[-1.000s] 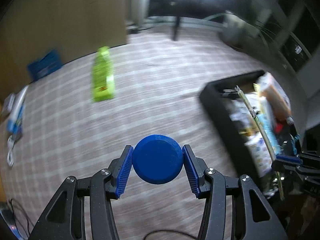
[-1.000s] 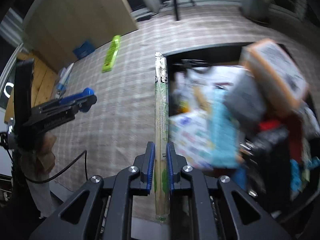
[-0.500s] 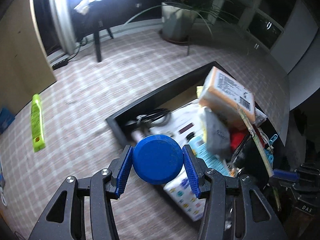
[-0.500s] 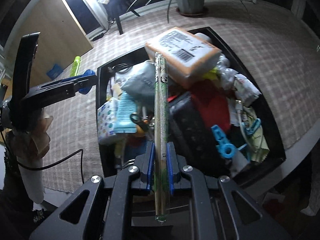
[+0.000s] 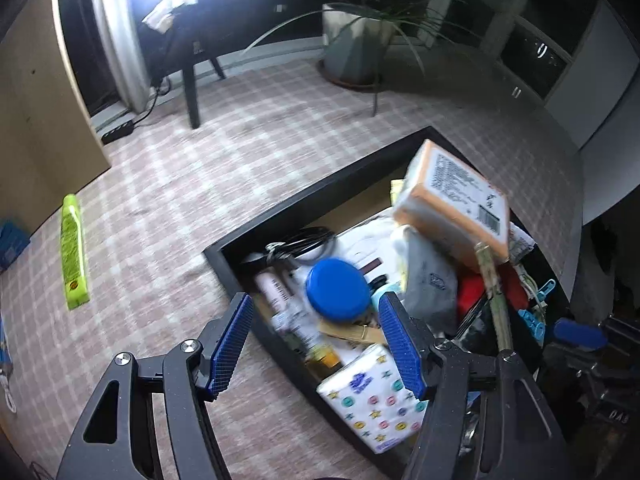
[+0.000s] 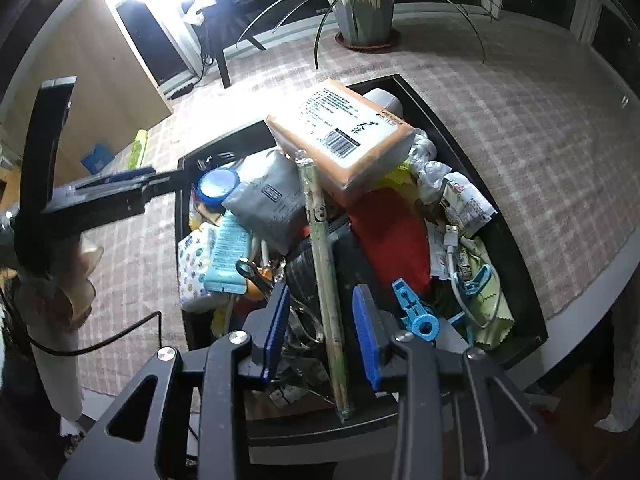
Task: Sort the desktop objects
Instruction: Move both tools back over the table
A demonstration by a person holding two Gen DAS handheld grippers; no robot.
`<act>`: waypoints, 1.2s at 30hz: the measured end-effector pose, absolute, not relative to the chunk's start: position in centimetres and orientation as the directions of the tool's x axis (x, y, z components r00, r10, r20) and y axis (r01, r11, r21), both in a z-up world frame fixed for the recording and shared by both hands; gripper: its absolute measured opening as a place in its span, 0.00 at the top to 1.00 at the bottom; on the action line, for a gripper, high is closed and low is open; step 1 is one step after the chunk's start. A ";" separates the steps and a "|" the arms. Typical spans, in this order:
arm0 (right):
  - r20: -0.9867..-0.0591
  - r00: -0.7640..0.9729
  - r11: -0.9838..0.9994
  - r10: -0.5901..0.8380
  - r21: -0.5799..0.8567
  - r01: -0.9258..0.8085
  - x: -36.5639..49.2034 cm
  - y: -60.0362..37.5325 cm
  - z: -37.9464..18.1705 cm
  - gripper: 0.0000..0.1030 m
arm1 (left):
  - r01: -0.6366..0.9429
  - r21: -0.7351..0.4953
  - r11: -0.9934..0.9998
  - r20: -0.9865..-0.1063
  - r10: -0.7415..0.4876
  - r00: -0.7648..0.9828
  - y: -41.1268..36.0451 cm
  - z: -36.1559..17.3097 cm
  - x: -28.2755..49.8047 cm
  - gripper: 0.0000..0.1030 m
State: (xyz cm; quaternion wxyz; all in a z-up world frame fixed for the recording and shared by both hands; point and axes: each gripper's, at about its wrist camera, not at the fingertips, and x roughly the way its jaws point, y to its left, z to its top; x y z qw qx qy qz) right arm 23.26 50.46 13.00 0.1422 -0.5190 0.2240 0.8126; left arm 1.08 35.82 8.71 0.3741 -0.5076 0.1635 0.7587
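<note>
My left gripper [image 5: 316,332] is open over the near left end of the black tray [image 5: 304,196]. The round blue lid [image 5: 338,290] sits loose between and beyond the fingers, on the clutter in the tray; it also shows in the right wrist view [image 6: 218,189]. My right gripper [image 6: 320,330] is open over the tray's [image 6: 516,256] near side. The long wrapped chopsticks [image 6: 322,264] lie free between its fingers, leaning on the pile, and show in the left wrist view [image 5: 494,296].
The tray is piled with an orange box [image 6: 340,136], grey pouch [image 6: 266,200], tissue pack [image 5: 376,396], red item [image 6: 390,228], blue clips [image 6: 416,308]. A green packet [image 5: 73,252] lies on the checked cloth at left. A potted plant [image 6: 362,4] stands at the back.
Both grippers swung from the cloth to over the tray and opened. The blue lid left the left gripper's fingers and the chopsticks left the right gripper's; both now rest on the pile.
</note>
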 end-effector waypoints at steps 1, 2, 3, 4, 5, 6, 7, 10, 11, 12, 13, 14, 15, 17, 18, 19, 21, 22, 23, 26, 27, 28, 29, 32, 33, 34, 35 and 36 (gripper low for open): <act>-0.907 -0.422 -0.859 -0.003 0.219 -0.464 23.2 50.4 13.1 0.68 | -0.730 -0.129 -0.671 -0.893 0.399 -0.210 35.5 8.7 1.0 0.39; -0.906 -0.423 -0.858 -0.005 0.220 -0.463 23.1 50.3 13.1 0.68 | -0.726 -0.124 -0.677 -0.893 0.395 -0.216 35.1 8.6 0.9 0.39; -0.905 -0.425 -0.861 -0.011 0.225 -0.457 22.9 50.0 13.1 0.68 | -0.721 -0.121 -0.682 -0.893 0.391 -0.221 34.6 8.6 0.7 0.39; -0.904 -0.427 -0.863 -0.017 0.228 -0.451 22.6 49.7 13.1 0.67 | -0.715 -0.120 -0.689 -0.894 0.388 -0.223 34.2 8.6 0.6 0.39; -0.903 -0.430 -0.865 -0.021 0.232 -0.444 22.4 49.5 13.2 0.66 | -0.711 -0.119 -0.693 -0.896 0.384 -0.224 33.7 8.6 0.4 0.39; -0.900 -0.435 -0.867 -0.025 0.236 -0.439 22.1 49.3 13.3 0.64 | -0.703 -0.116 -0.702 -0.896 0.379 -0.231 33.1 8.7 0.2 0.39; -0.898 -0.439 -0.870 -0.030 0.240 -0.431 21.7 49.0 13.3 0.63 | -0.699 -0.111 -0.706 -0.896 0.375 -0.237 32.7 8.7 0.1 0.39; -0.895 -0.444 -0.880 -0.046 0.247 -0.406 20.4 48.0 13.4 0.61 | -0.686 -0.094 -0.722 -0.895 0.362 -0.259 31.0 9.0 -0.4 0.39; -0.894 -0.445 -0.884 -0.051 0.248 -0.397 19.9 47.7 13.5 0.61 | -0.679 -0.091 -0.728 -0.895 0.359 -0.265 30.3 9.1 -0.6 0.39; -0.894 -0.445 -0.887 -0.055 0.249 -0.389 19.4 47.4 13.5 0.61 | -0.671 -0.088 -0.736 -0.894 0.355 -0.272 29.6 9.2 -0.9 0.39; -0.893 -0.445 -0.891 -0.063 0.251 -0.378 18.8 46.9 13.5 0.61 | -0.662 -0.084 -0.745 -0.894 0.350 -0.279 28.7 9.2 -1.2 0.39; -0.893 -0.445 -0.894 -0.070 0.253 -0.368 18.3 46.5 13.5 0.61 | -0.652 -0.081 -0.754 -0.894 0.344 -0.286 28.0 9.2 -1.5 0.39; -0.892 -0.446 -0.898 -0.076 0.255 -0.357 17.7 46.1 13.5 0.61 | -0.640 -0.078 -0.764 -0.894 0.338 -0.293 27.2 9.3 -1.9 0.39; -0.891 -0.446 -0.906 -0.086 0.256 -0.337 16.6 45.0 13.5 0.61 | -0.614 -0.075 -0.786 -0.895 0.324 -0.306 25.4 9.3 -2.7 0.39; -0.890 -0.446 -0.909 -0.094 0.259 -0.326 16.1 44.5 13.5 0.60 | -0.601 -0.073 -0.796 -0.895 0.318 -0.312 24.6 9.3 -3.1 0.39; -0.890 -0.444 -0.913 -0.103 0.262 -0.313 15.4 44.0 13.5 0.60 | -0.588 -0.071 -0.806 -0.896 0.310 -0.318 23.7 9.2 -3.5 0.39; -0.890 -0.442 -0.918 -0.114 0.264 -0.294 14.3 43.0 13.4 0.59 | -0.566 -0.066 -0.822 -0.897 0.297 -0.326 22.0 9.2 -4.2 0.39; -0.889 -0.442 -0.921 -0.119 0.265 -0.285 13.6 42.5 13.5 0.59 | -0.553 -0.063 -0.831 -0.898 0.289 -0.332 21.2 9.2 -4.6 0.39; -0.888 -0.442 -0.923 -0.123 0.266 -0.278 13.1 42.0 13.5 0.59 | -0.543 -0.060 -0.837 -0.898 0.283 -0.336 20.4 9.2 -5.0 0.39; -0.884 -0.448 -0.929 -0.133 0.268 -0.254 11.3 40.5 13.6 0.58 | -0.508 -0.051 -0.860 -0.898 0.262 -0.353 18.1 9.1 -6.1 0.39; -0.882 -0.450 -0.931 -0.137 0.271 -0.246 10.6 40.0 13.7 0.57 | -0.498 -0.051 -0.866 -0.898 0.257 -0.356 17.3 9.1 -6.5 0.39; -0.880 -0.453 -0.932 -0.144 0.274 -0.237 9.9 39.5 13.8 0.57 | -0.486 -0.051 -0.872 -0.898 0.253 -0.360 16.5 9.1 -7.0 0.39; -0.878 -0.456 -0.933 -0.149 0.278 -0.231 9.3 39.0 13.9 0.57 | -0.475 -0.049 -0.879 -0.898 0.246 -0.364 15.8 9.1 -7.4 0.39; -0.872 -0.458 -0.933 -0.170 0.292 -0.209 7.2 37.6 14.0 0.56 | -0.445 -0.045 -0.894 -0.899 0.231 -0.373 13.6 9.1 -8.7 0.39; -0.871 -0.457 -0.934 -0.179 0.296 -0.199 6.2 37.0 13.9 0.56 | -0.433 -0.040 -0.901 -0.899 0.222 -0.378 12.7 9.0 -9.4 0.39; -0.871 -0.456 -0.935 -0.182 0.297 -0.193 5.5 36.5 13.9 0.56 | -0.426 -0.036 -0.904 -0.899 0.216 -0.381 12.1 9.0 -9.9 0.39; -0.871 -0.456 -0.936 -0.184 0.297 -0.188 4.9 36.0 13.8 0.55 | -0.416 -0.032 -0.909 -0.899 0.208 -0.386 11.3 9.0 -10.4 0.39; -0.871 -0.454 -0.938 -0.188 0.296 -0.180 4.1 35.5 13.6 0.54 | -0.403 -0.027 -0.915 -0.899 0.198 -0.390 10.6 8.9 -11.1 0.39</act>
